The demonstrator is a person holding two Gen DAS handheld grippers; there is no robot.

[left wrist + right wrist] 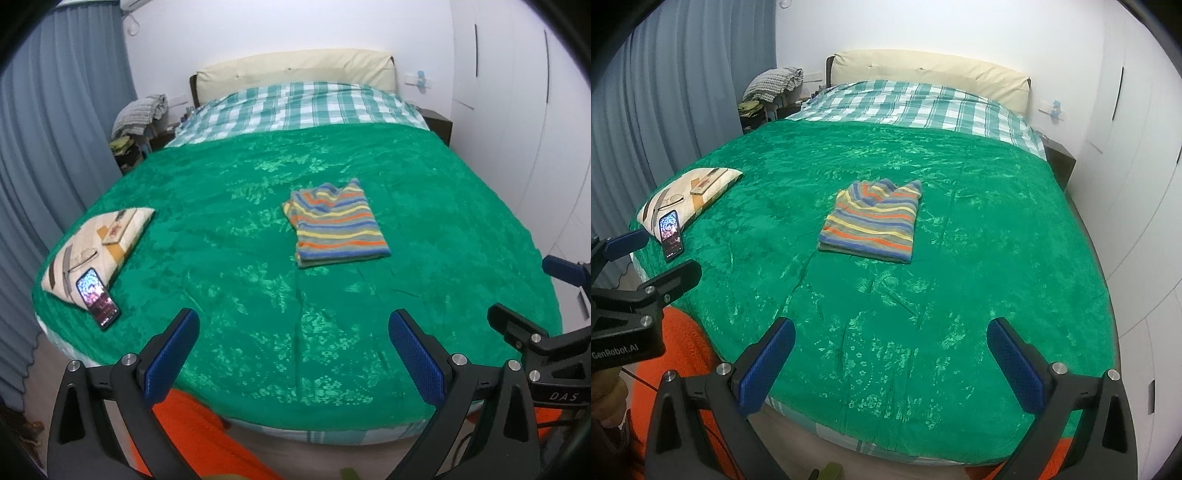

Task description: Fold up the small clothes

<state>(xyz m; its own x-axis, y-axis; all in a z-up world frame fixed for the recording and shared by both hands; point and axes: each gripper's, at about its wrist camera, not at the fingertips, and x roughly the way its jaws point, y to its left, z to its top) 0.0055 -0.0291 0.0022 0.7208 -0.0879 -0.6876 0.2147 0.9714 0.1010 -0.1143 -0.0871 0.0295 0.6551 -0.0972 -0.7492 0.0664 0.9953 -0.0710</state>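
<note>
A striped shirt lies near the middle of the bed, on the green blanket, already gathered into a compact rectangle with its neckline end pointing toward the headboard at 12 o'clock. Both claws hang back at the foot of the bed, well apart from it: the left gripper has its blue-padded jaws spread wide and holds nothing, and the right gripper stands the same way, fully splayed and empty. From the left wrist camera the garment sits at about 12 to 1 o'clock; from the right wrist camera it sits at about 11 o'clock. The knit looks light, soft and floppy, so it will likely sag and unfold if lifted by one point, and the plush blanket beneath may drag at it rather than let it slide. My judgement is that the safest hold is on the stacked layers at the near hem corners, at roughly 5 and 7 o'clock of the bundle, one claw on each, pinching through all the layers so none slips free. Off at 9 to 10 o'clock a pillow rests near the bed's left edge with a phone leaning against it, clear of the work.
</note>
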